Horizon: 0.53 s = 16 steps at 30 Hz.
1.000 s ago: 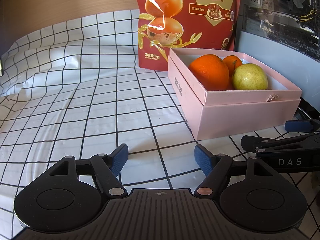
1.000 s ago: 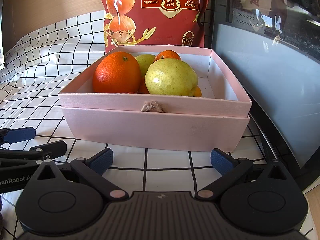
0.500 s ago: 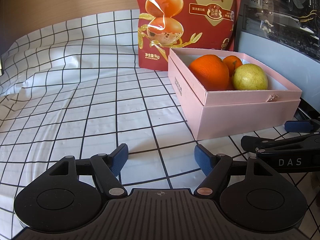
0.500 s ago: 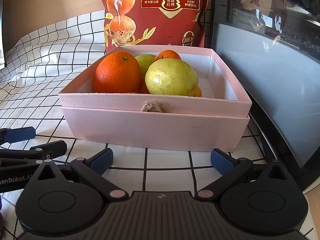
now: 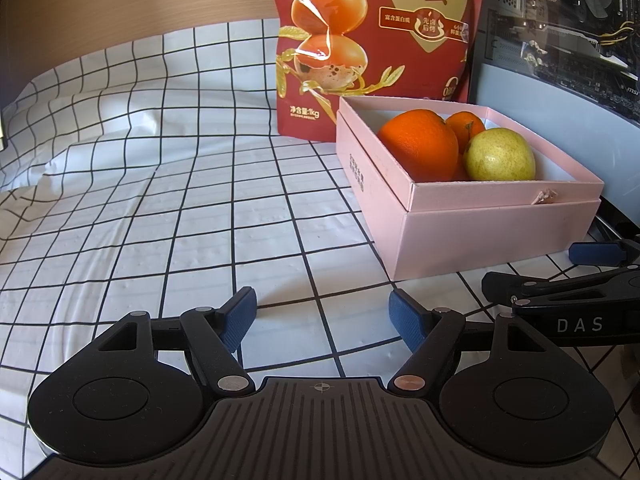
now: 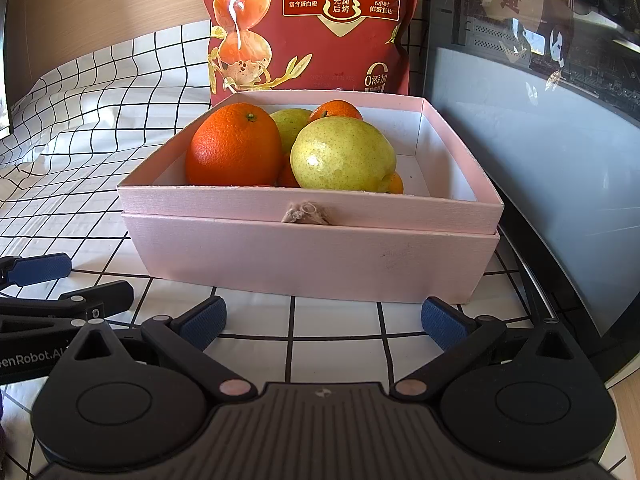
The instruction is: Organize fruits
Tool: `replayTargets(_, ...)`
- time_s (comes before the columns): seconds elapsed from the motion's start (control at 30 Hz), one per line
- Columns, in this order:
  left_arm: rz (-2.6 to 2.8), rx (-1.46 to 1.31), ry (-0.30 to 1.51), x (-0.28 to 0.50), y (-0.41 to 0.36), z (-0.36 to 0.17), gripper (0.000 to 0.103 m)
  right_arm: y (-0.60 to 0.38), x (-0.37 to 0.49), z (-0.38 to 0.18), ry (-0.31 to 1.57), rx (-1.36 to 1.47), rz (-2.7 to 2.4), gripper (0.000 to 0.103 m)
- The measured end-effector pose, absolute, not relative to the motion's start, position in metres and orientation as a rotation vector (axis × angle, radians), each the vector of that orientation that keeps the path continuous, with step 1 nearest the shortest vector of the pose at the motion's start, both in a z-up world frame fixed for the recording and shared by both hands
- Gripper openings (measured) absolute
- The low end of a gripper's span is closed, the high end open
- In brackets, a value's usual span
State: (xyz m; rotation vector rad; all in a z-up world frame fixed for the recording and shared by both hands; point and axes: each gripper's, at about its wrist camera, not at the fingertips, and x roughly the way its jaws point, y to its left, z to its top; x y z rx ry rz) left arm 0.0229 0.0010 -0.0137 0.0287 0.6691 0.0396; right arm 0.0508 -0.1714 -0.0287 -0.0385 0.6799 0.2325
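Both tongs gaping, empty: left tongs [image 5: 322, 314], right tongs [image 6: 324, 320] just short of box [image 6: 308, 252]. Risk: pear [image 6: 343, 154] w/ orange [image 6: 234, 146] piled high; a nudge could roll one out.

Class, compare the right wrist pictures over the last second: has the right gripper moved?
No. The right gripper sits at the same spot before the pink box, whose front wall and the tablecloth grid lines keep their places in view.
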Motion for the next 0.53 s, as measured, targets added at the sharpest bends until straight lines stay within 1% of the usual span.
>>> replayTargets(0.53, 0.036, 0.018, 0.667, 0.0229, 0.0010, -0.0135, 0.077, -0.1713, 0.0509, -0.0286, 0.680, -0.038, 0.233, 0.103)
